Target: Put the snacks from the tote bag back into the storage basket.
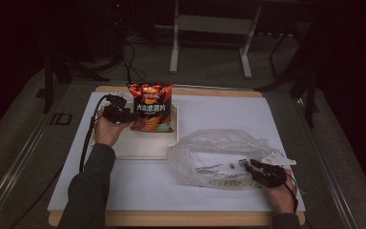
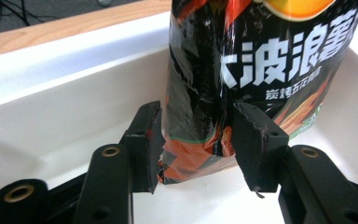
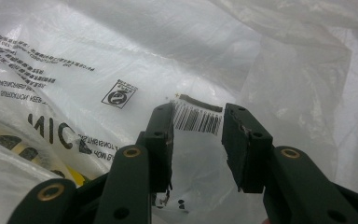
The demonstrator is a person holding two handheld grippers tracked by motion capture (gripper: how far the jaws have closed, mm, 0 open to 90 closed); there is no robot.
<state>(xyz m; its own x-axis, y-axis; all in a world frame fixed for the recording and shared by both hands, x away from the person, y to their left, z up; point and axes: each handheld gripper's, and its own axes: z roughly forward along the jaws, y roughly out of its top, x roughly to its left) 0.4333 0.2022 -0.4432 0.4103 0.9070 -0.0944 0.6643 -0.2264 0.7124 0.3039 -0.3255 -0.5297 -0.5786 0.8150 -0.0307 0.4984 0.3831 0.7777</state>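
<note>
Left tongs [image 2: 196,140] straddle chip bag [image 2: 242,79] edge, apart | right tongs [image 3: 196,140] agape over plastic bag [image 3: 121,56]

One chip bag [image 1: 150,108]. One see-through plastic bag [image 1: 219,155]. One white tray [image 1: 140,145]. Two claws: left claw [image 1: 129,116], right claw [image 1: 249,166]. One tabletop [image 1: 138,183].

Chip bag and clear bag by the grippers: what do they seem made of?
Red-and-black printed chip bag: probably glossy plastic-foil film, judging by shiny creases. Translucent white bag with black print: thin, soft plastic film, wrinkled and see-through. White tray under the chips: smooth, likely plastic.
</note>
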